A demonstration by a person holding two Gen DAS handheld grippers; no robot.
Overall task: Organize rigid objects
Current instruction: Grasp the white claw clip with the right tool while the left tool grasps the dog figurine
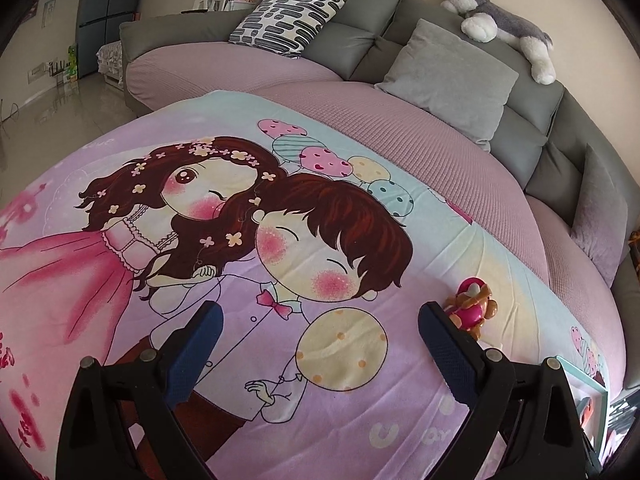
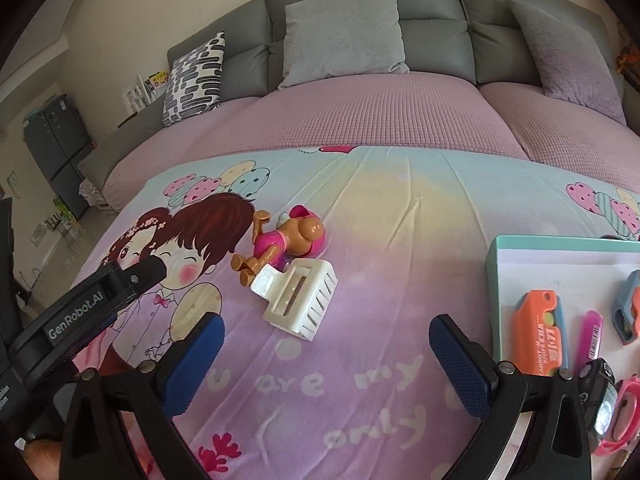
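A pink and brown toy dog figure (image 2: pixel 280 242) lies on the cartoon blanket (image 2: pixel 360 360), touching a white hair claw clip (image 2: pixel 298 298) just in front of it. The toy dog also shows in the left wrist view (image 1: pixel 472 306), just beyond the right finger. A teal-rimmed white tray (image 2: pixel 496 280) at the right holds an orange utility knife (image 2: pixel 540 336), a pink comb (image 2: pixel 590 336), another orange and blue tool (image 2: pixel 630 308), a black watch (image 2: pixel 600 396) and a pink band (image 2: pixel 624 416). My right gripper (image 2: pixel 326 356) is open and empty, short of the clip. My left gripper (image 1: pixel 320 340) is open and empty over the blanket.
The blanket lies on a pink-covered grey sofa (image 2: pixel 360 120) with grey cushions (image 2: pixel 344 36), a patterned pillow (image 1: pixel 288 20) and a plush husky (image 1: pixel 500 20) on the backrest. The left gripper's body (image 2: pixel 80 312) shows at the left of the right wrist view. Tiled floor (image 1: pixel 60 112) lies left.
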